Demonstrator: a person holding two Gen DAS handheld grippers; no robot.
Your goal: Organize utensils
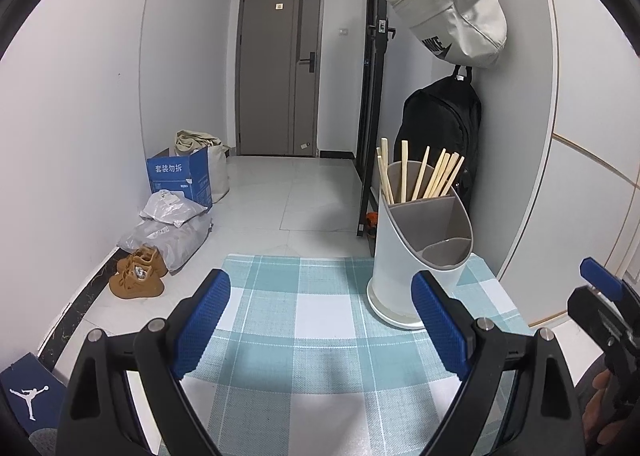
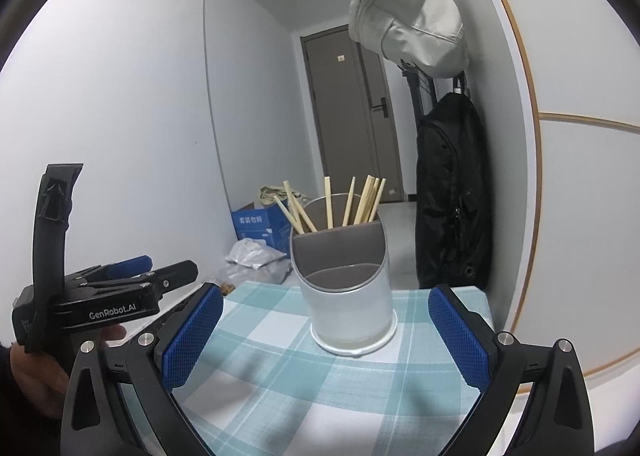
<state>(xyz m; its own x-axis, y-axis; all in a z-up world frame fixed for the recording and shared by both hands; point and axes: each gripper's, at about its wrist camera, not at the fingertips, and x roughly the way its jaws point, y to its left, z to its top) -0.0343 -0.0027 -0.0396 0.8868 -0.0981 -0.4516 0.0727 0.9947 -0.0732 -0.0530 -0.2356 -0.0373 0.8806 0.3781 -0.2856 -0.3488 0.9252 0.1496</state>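
Okay, utensil holder (image 1: 416, 256) at 1 o'clock near the checked tablecloth's (image 1: 312, 336) far edge; left gripper (image 1: 320, 320) and right gripper (image 2: 324, 332) both released, empty, bare cloth between.

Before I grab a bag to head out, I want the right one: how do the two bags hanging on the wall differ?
The beige bag hangs higher; the black backpack hangs below it, reaching down behind the utensil holder. The beige bag is light, rounded and short, with a dark logo; the black backpack is dark, taller and narrower. Both hang by top straps against the same wall.
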